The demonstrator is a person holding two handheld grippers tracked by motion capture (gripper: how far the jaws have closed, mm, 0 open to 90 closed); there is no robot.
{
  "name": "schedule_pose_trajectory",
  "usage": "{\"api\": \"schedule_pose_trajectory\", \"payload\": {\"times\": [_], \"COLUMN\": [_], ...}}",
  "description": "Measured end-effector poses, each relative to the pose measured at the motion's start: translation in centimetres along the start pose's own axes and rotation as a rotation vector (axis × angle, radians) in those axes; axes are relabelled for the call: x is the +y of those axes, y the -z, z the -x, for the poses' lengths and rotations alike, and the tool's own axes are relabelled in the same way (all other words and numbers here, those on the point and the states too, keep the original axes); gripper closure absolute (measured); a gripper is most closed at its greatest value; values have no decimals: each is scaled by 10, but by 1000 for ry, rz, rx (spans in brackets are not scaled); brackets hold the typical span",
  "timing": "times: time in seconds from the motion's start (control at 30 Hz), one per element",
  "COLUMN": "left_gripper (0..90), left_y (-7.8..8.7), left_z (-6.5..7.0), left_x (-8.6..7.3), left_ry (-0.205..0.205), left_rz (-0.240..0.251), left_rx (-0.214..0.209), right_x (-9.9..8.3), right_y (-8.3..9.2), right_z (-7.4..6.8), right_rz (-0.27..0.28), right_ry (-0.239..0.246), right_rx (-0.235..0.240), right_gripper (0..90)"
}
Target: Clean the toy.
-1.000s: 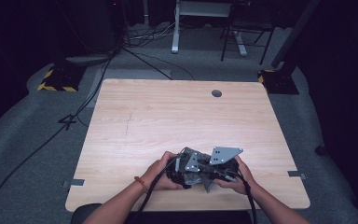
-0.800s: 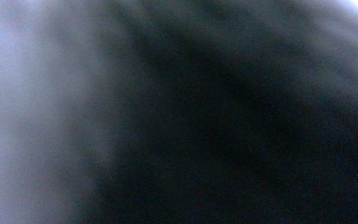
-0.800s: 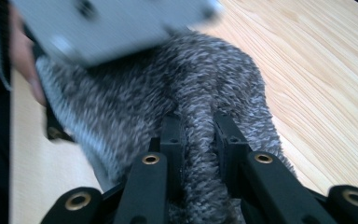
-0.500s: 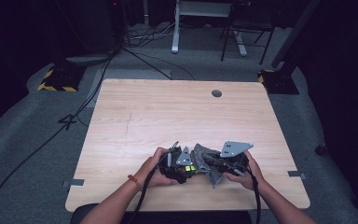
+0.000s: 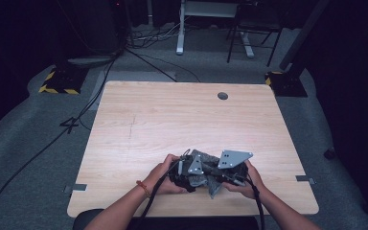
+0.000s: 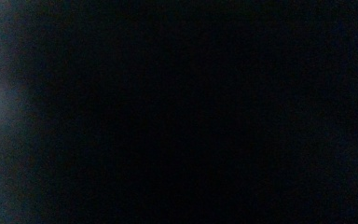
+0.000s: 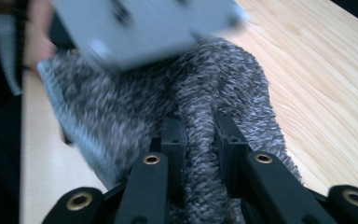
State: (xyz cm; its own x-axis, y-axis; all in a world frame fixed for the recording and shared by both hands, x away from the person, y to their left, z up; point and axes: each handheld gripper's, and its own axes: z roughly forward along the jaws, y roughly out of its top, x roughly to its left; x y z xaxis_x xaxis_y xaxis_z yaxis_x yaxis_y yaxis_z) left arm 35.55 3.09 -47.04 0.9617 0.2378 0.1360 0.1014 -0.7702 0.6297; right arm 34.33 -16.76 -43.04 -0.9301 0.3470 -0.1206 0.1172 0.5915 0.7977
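Pinching a fold of the grey knitted cloth (image 7: 200,116) in our right gripper (image 7: 199,140), we keep our left gripper (image 5: 184,173) closed against it, low on the table (image 5: 172,120).

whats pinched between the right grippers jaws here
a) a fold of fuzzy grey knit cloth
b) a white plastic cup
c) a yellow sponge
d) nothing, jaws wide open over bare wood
a: in the right gripper view the right gripper has its two black jaws closed on a ridge of the grey knit cloth, which lies on the wooden table.
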Motion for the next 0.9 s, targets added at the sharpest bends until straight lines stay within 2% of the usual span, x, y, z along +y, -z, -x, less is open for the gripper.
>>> {"api": "schedule_pose_trajectory", "payload": {"times": [0.07,0.17,0.27,0.33,0.47,0.6,0.73,0.77,0.83,0.9], "left_gripper": [338,338,338,338,338,338,338,338,338,338], "left_y": [3,11,15,15,12,8,1,0,2,5], "left_z": [-3,-9,-10,-9,-7,-4,3,4,3,1], "left_x": [-2,-4,-3,-3,-2,1,6,7,5,4], "left_ry": [14,39,43,32,22,11,-14,-14,-17,-4], "left_rz": [5,59,78,80,63,35,17,25,22,37], "left_rx": [5,3,13,5,9,19,-3,-6,-11,-8], "right_x": [-5,-14,-21,-22,-18,-10,1,3,6,6], "right_y": [2,5,8,9,9,12,9,6,4,5], "right_z": [9,19,25,25,19,13,-1,-7,-15,-15], "right_rz": [0,-19,-1,13,25,60,78,74,61,65], "right_ry": [-37,-61,-103,-107,-91,-70,-27,-5,38,33], "right_rx": [-13,-49,-21,-9,-7,-15,28,44,35,42], "right_gripper": [772,773,772,772,774,775,772,773,773,773]}}
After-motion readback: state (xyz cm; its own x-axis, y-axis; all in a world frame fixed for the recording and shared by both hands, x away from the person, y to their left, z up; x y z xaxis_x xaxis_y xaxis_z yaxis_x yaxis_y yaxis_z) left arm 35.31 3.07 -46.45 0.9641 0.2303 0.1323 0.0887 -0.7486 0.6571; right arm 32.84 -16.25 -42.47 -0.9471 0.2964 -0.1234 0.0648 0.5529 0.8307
